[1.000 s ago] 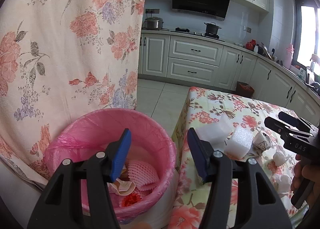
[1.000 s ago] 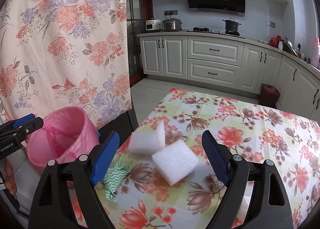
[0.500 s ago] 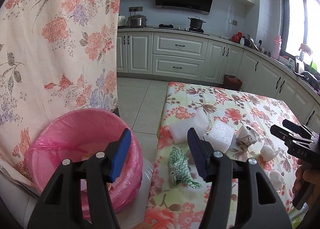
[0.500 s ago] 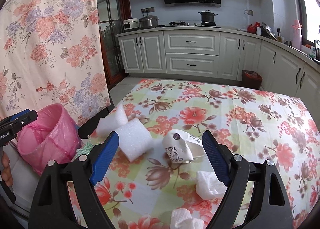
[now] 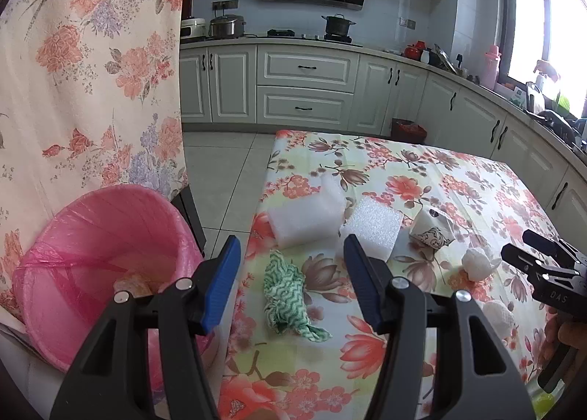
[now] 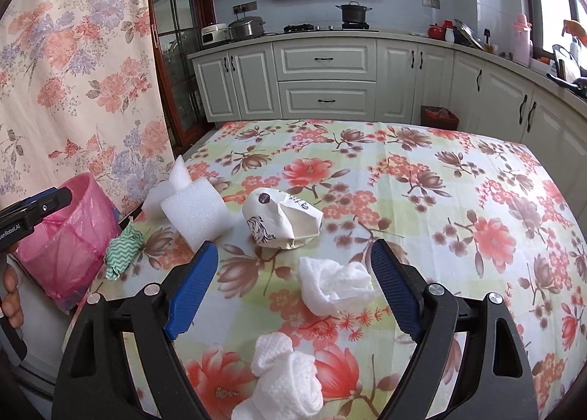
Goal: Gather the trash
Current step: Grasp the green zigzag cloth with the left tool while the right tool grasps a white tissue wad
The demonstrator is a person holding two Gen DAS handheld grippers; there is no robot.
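My left tool (image 5: 291,275) is released, empty, over the surface's (image 6: 422,177) left edge, above a green-and-white wavy cloth (image 5: 286,295). My right tool (image 6: 293,284) is released too, a crumpled white tissue (image 6: 332,288) lying between its fingers, unpinched. The pink-lined bin (image 5: 91,251) stands beside that left edge.

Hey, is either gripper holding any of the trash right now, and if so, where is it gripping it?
Nothing is held. The left gripper and right gripper are both open and empty above the table.
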